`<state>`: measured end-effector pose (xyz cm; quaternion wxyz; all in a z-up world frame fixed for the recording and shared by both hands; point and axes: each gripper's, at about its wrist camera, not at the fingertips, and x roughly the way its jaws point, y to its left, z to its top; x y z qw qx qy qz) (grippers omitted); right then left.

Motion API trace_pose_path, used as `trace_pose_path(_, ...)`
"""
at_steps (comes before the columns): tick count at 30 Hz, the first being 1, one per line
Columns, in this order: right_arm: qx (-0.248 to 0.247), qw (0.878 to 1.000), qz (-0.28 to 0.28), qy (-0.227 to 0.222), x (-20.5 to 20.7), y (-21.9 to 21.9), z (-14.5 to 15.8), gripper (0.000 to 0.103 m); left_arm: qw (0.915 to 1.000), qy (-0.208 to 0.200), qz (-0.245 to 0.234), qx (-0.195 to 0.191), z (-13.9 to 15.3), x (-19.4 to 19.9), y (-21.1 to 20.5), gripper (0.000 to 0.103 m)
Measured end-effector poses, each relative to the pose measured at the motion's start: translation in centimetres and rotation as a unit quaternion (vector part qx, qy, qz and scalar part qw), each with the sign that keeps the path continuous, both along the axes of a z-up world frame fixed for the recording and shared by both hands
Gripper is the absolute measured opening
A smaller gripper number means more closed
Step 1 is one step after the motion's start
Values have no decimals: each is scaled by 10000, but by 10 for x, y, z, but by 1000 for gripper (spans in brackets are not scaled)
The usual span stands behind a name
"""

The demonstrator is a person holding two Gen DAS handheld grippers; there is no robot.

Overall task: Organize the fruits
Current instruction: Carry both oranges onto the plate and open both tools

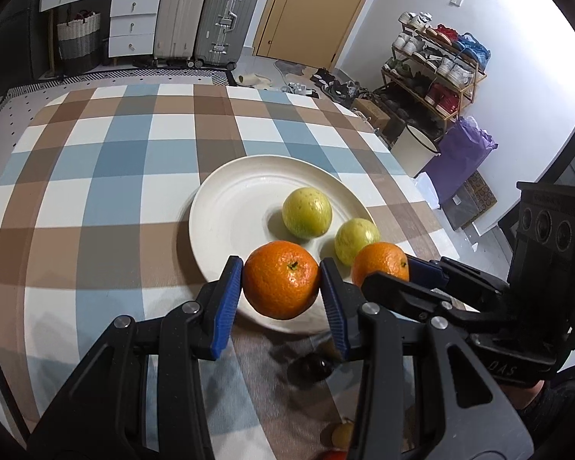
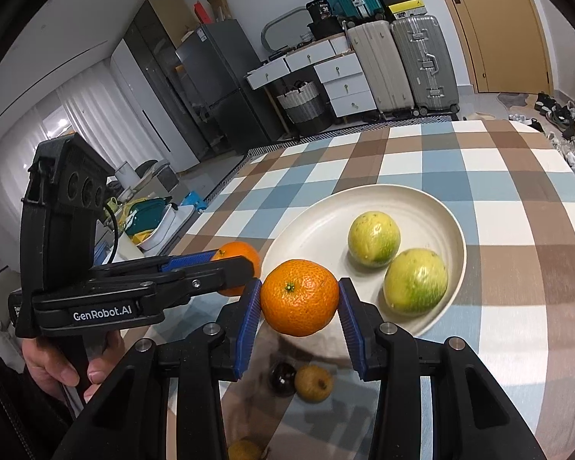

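Note:
My left gripper (image 1: 281, 285) is shut on an orange (image 1: 280, 284) and holds it above the near rim of a white plate (image 1: 226, 207). My right gripper (image 2: 299, 298) is shut on a second orange (image 2: 299, 297), held just off the plate's near edge (image 2: 326, 226). Each gripper shows in the other's view: the right one (image 1: 393, 268) with its orange (image 1: 379, 262), the left one (image 2: 230, 264) with its orange (image 2: 237, 255). Two yellow-green fruits lie on the plate (image 1: 306, 212) (image 1: 356, 240), also seen in the right wrist view (image 2: 373, 238) (image 2: 416, 281).
The table has a blue, brown and white checked cloth (image 1: 115, 161). Small fruits lie on it beneath the grippers: a dark round one (image 2: 282, 379), a yellow-brown one (image 2: 313, 382) and another yellowish one (image 2: 244, 449). Suitcases (image 1: 207, 15), drawers and a shoe rack (image 1: 437, 69) stand beyond the table.

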<state>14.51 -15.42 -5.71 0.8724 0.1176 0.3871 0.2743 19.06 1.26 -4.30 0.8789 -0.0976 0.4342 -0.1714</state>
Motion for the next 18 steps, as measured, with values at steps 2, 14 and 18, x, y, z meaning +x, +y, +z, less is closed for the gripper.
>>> trace_pose_path(2, -14, 10000, -13, 18, 6, 0, -1, 40, 10000, 32, -12, 7, -1, 9, -1, 38)
trace_pose_path(14, -112, 9998, -93, 101, 28, 0, -6, 41, 9996, 229, -130, 55, -16, 46, -9, 38)
trace_pose_path(18, -116, 9997, -124, 163, 32, -1, -11, 41, 9994, 290, -172, 43, -23, 52, -10, 38)
